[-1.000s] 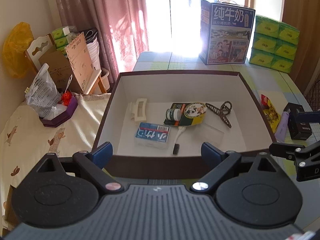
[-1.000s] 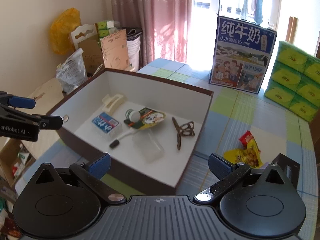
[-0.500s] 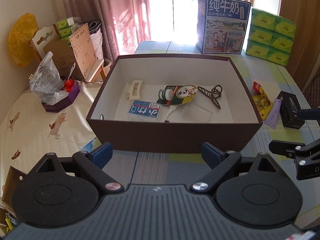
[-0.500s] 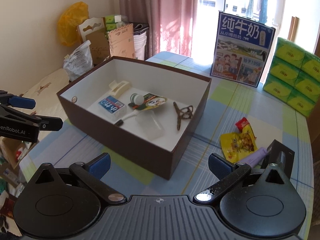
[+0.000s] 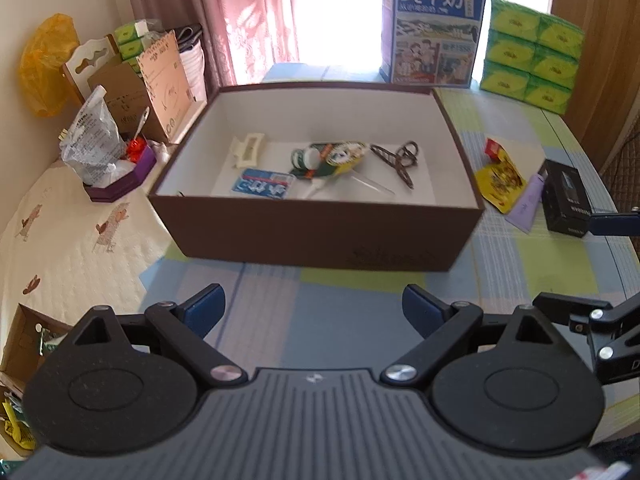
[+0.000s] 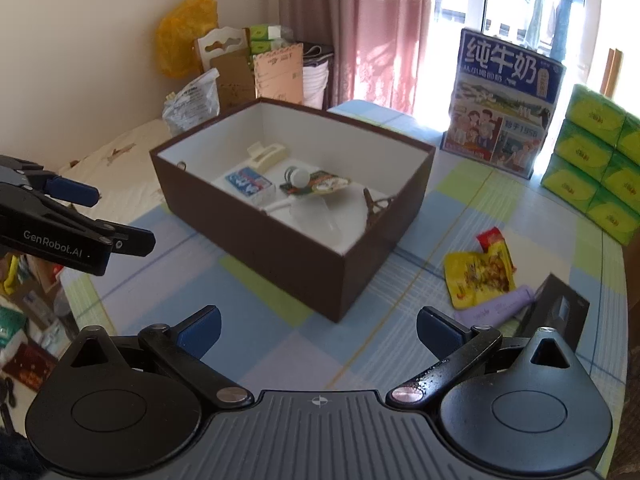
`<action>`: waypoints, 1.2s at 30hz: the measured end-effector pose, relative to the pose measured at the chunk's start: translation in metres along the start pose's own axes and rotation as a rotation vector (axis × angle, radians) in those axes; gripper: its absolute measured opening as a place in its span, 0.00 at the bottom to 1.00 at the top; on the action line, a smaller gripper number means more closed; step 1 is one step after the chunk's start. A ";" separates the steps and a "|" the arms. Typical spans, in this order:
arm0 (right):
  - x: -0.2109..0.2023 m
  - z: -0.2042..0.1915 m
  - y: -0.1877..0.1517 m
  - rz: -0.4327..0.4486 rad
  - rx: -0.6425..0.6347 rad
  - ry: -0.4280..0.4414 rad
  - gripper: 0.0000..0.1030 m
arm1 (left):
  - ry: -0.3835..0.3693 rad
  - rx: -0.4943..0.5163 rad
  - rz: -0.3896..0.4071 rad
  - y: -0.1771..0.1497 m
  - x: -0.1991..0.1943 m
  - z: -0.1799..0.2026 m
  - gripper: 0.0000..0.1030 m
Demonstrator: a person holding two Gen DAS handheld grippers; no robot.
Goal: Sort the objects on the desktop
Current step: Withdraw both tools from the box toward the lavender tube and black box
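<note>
You've pulled both grippers back from the brown box (image 5: 316,236): left gripper (image 5: 314,308) and right gripper (image 6: 318,330) wide, empty. Snack packet (image 6: 478,276) next.

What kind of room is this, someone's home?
Probably a lived-in home: a checked tablecloth, pink curtains at a sunny window, a milk carton, tissue packs and household clutter by the wall.

The brown box's (image 6: 280,248) near wall hides part of the hair clip (image 6: 376,208) in the right wrist view. The black box (image 6: 560,316) beside it is partly hidden behind the right gripper's finger (image 6: 460,336).
</note>
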State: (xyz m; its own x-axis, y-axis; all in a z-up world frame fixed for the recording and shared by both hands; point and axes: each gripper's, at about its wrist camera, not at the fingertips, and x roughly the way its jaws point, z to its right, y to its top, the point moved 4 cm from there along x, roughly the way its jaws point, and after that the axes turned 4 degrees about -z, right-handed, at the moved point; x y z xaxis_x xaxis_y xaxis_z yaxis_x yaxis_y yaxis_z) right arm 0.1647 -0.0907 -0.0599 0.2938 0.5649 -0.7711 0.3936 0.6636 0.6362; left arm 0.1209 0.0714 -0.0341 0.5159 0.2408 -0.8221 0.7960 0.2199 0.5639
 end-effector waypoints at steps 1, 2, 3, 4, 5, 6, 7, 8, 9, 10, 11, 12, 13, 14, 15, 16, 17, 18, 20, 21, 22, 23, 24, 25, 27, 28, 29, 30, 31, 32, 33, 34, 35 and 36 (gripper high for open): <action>0.000 0.004 -0.004 -0.011 0.005 0.003 0.98 | -0.003 0.003 -0.008 -0.002 0.001 0.005 0.91; 0.000 0.008 -0.009 -0.021 0.012 0.003 0.98 | -0.007 0.007 -0.018 -0.004 0.003 0.011 0.91; 0.000 0.012 -0.013 -0.030 0.019 0.002 0.98 | -0.013 0.011 -0.026 -0.007 0.004 0.016 0.91; -0.001 0.018 -0.018 -0.038 0.024 -0.001 0.98 | -0.020 0.017 -0.036 -0.009 0.005 0.021 0.91; -0.003 0.022 -0.023 -0.044 0.028 -0.007 0.98 | -0.028 0.024 -0.045 -0.011 0.008 0.028 0.91; -0.004 0.027 -0.027 -0.048 0.037 -0.018 0.98 | -0.036 0.032 -0.056 -0.013 0.010 0.035 0.91; -0.005 0.034 -0.033 -0.050 0.051 -0.030 0.98 | -0.045 0.041 -0.065 -0.014 0.012 0.041 0.91; -0.006 0.040 -0.037 -0.051 0.066 -0.038 0.98 | -0.054 0.051 -0.073 -0.015 0.014 0.047 0.91; -0.008 0.045 -0.041 -0.051 0.080 -0.046 0.98 | -0.060 0.060 -0.080 -0.015 0.016 0.053 0.91; -0.010 0.051 -0.046 -0.048 0.099 -0.054 0.98 | -0.067 0.069 -0.086 -0.016 0.018 0.058 0.91; -0.013 0.058 -0.050 -0.040 0.117 -0.058 0.98 | -0.074 0.077 -0.090 -0.015 0.020 0.064 0.91; -0.015 0.063 -0.054 -0.033 0.133 -0.059 0.98 | -0.083 0.083 -0.094 -0.015 0.022 0.069 0.91; -0.018 0.069 -0.056 -0.029 0.149 -0.057 0.98 | -0.092 0.090 -0.098 -0.014 0.024 0.075 0.91; -0.020 0.075 -0.060 -0.032 0.163 -0.050 0.98 | -0.102 0.098 -0.100 -0.013 0.026 0.081 0.91; -0.022 0.082 -0.063 -0.039 0.179 -0.052 0.98 | -0.115 0.110 -0.099 -0.012 0.027 0.087 0.91; -0.024 0.087 -0.065 -0.044 0.195 -0.067 0.98 | -0.130 0.123 -0.097 -0.012 0.028 0.094 0.91; -0.026 0.095 -0.069 -0.044 0.214 -0.090 0.98 | -0.147 0.136 -0.095 -0.010 0.029 0.101 0.91; -0.027 0.101 -0.071 -0.047 0.231 -0.107 0.98 | -0.165 0.149 -0.093 -0.009 0.030 0.109 0.91; -0.029 0.115 -0.077 -0.068 0.263 -0.131 0.98 | -0.200 0.175 -0.088 -0.005 0.032 0.125 0.91; -0.030 0.122 -0.081 -0.075 0.278 -0.147 0.98 | -0.215 0.188 -0.087 -0.003 0.034 0.134 0.91; -0.032 0.129 -0.084 -0.078 0.293 -0.168 0.98 | -0.227 0.202 -0.085 -0.001 0.035 0.142 0.90; -0.033 0.136 -0.087 -0.077 0.310 -0.188 0.98 | -0.236 0.214 -0.081 0.001 0.037 0.150 0.90; -0.036 0.144 -0.090 -0.075 0.328 -0.205 0.98 | -0.246 0.225 -0.077 0.003 0.039 0.157 0.90; -0.038 0.150 -0.093 -0.071 0.344 -0.218 0.98 | -0.256 0.238 -0.074 0.006 0.041 0.164 0.90; -0.040 0.163 -0.096 -0.070 0.383 -0.240 0.98 | -0.280 0.263 -0.066 0.013 0.044 0.178 0.90; -0.041 0.168 -0.097 -0.071 0.401 -0.247 0.98 | -0.290 0.274 -0.061 0.017 0.046 0.185 0.90; -0.041 0.173 -0.098 -0.072 0.418 -0.252 0.98 | -0.297 0.286 -0.055 0.021 0.047 0.192 0.90; -0.042 0.179 -0.099 -0.068 0.433 -0.257 0.98 | -0.303 0.299 -0.046 0.025 0.049 0.199 0.90; -0.042 0.183 -0.100 -0.064 0.445 -0.260 0.98 | -0.309 0.312 -0.035 0.030 0.051 0.206 0.90; -0.042 0.188 -0.100 -0.062 0.456 -0.263 0.98 | -0.312 0.323 -0.025 0.034 0.053 0.213 0.90; -0.042 0.192 -0.100 -0.061 0.469 -0.265 0.98 | -0.312 0.333 -0.018 0.039 0.056 0.219 0.89; -0.042 0.196 -0.099 -0.058 0.479 -0.266 0.98 | -0.312 0.342 -0.014 0.043 0.060 0.224 0.89; -0.041 0.200 -0.098 -0.054 0.489 -0.268 0.98 | -0.312 0.350 -0.013 0.048 0.064 0.228 0.88; -0.039 0.204 -0.097 -0.048 0.498 -0.269 0.98 | -0.309 0.357 -0.012 0.053 0.068 0.233 0.87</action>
State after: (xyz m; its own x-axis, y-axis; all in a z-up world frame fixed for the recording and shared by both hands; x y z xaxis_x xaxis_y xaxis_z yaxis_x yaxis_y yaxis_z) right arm 0.2925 -0.2771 -0.0966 0.4518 0.3517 -0.8199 0.7561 0.3367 0.5611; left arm 0.2718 -0.1204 -0.0785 0.5333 -0.0645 -0.8435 0.8335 -0.1305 0.5369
